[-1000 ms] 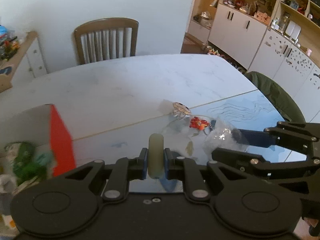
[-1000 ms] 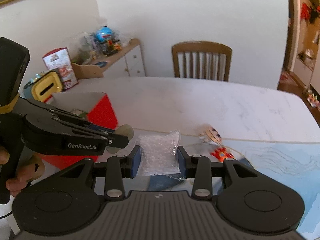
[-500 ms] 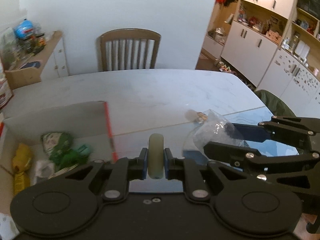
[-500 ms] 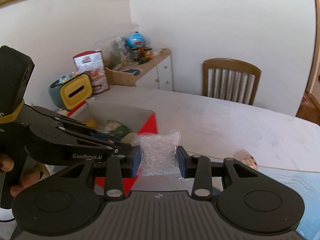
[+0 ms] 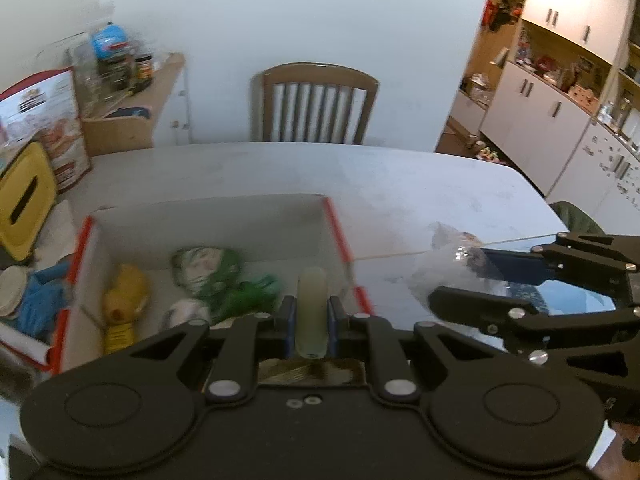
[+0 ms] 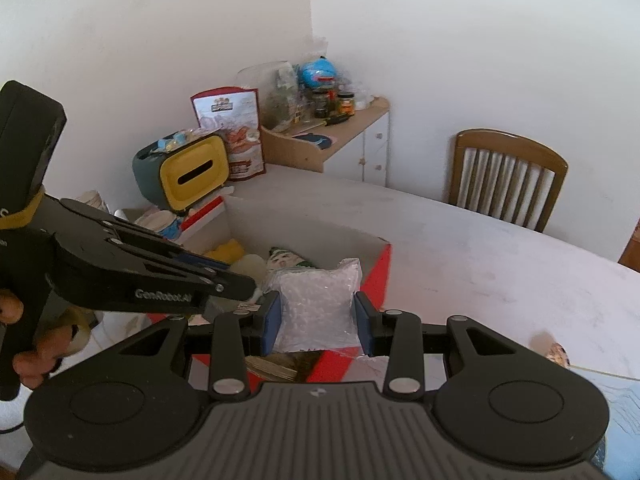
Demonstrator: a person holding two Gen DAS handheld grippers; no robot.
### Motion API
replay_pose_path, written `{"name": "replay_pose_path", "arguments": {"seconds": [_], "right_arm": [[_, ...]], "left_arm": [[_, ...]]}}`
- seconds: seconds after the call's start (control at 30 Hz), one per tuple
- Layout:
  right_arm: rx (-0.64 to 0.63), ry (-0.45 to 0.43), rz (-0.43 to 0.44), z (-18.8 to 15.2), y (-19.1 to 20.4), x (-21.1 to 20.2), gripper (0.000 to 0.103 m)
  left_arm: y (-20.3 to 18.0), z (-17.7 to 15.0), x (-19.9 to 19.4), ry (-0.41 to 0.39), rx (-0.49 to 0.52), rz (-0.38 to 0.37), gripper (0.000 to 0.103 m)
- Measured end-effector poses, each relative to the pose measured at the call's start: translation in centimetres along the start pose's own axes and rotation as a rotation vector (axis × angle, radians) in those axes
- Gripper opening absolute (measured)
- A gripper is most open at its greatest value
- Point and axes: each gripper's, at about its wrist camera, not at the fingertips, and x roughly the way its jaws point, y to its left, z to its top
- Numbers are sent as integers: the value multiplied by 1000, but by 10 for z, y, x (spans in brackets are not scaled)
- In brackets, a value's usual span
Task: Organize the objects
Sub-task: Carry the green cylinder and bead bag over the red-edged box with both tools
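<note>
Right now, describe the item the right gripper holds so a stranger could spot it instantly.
Find the red-edged cardboard box on the white table. Just above its near corner, the right gripper clamps a clear bag of white granules. Unlike the green and yellow packets inside, it is transparent and airborne.

I am seeing: box [image 5: 208, 216] sitting on tabletop [image 5: 360, 176], left side; bottle [image 5: 120, 300] and packets [image 5: 208, 268] lying inside it; chair [image 5: 314, 104] standing behind tabletop; sideboard [image 6: 320, 148] behind-left.
</note>
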Motion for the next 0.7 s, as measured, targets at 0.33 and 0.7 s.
{"name": "replay_pose_path", "arguments": {"seconds": [0.33,0.7], "right_arm": [[-22,47,2,6,21,40,38],[-35,101,-32,14,22,96,38]], "left_arm": [[55,-7,2,31,-53,71,14],[96,3,26,63,-58,130,14]]}}
